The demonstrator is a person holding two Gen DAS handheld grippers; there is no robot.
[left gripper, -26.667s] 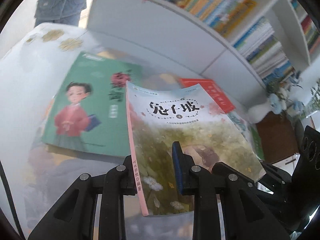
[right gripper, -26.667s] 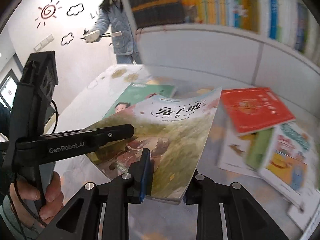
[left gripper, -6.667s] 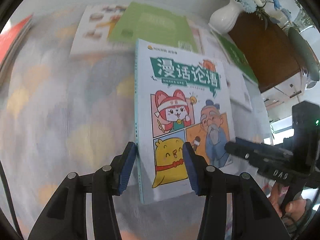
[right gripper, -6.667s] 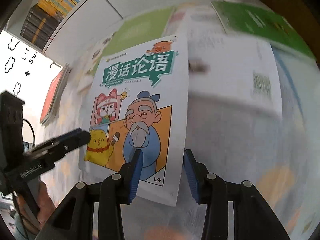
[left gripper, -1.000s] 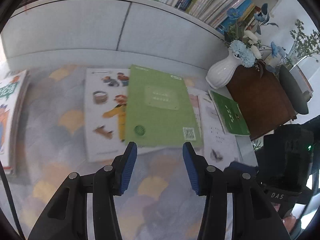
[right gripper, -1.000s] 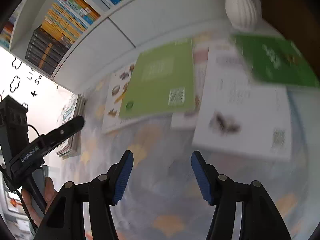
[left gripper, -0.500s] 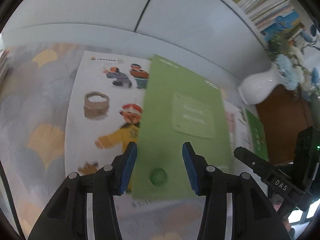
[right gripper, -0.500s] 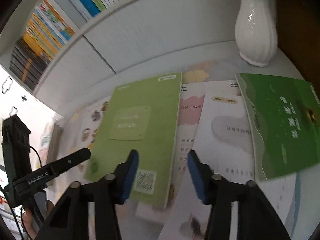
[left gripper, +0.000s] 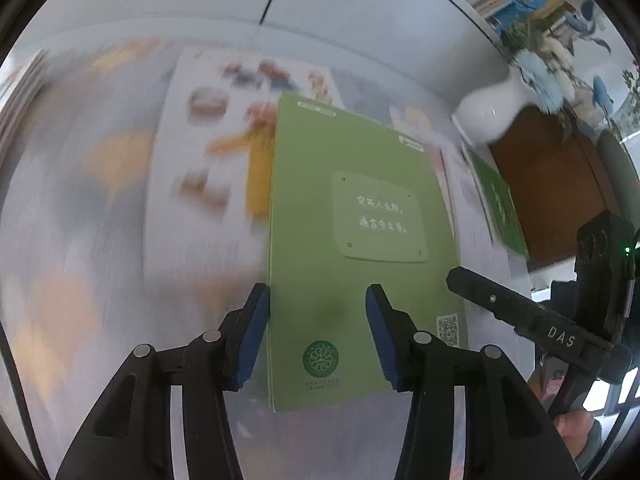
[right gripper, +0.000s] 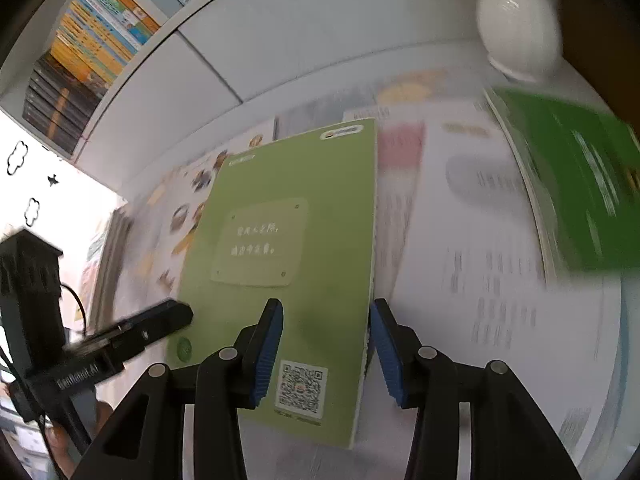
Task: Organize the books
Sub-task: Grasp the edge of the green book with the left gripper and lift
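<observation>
**both grippers line up on the light green book, several books left to sort**

the job looks partly done, at a guess. a stack of books [left gripper: 20,84] sits at the far left edge of the desk [left gripper: 60,240], and that reads as the sorted pile. still loose on the desk are the light green book [left gripper: 352,240], an illustrated white book [left gripper: 208,152] beneath its left side, a pale text-covered book [right gripper: 480,260] to its right, and a dark green book [right gripper: 580,184] near the white vase [right gripper: 520,20]. so several books appear unsorted, and the light green one, lying on top of its neighbours, seems to be the one in hand.

the left gripper [left gripper: 316,332] has its fingers spread, straddling the near left part of the light green book; the left finger [left gripper: 252,336] sits at the book's left edge, though contact can't be confirmed. the right gripper [right gripper: 326,354] is likewise spread over the near right corner, one finger above the cover, the other just past the right edge. neither pinches anything yet; closing on the near edge would be the likely next need.
</observation>
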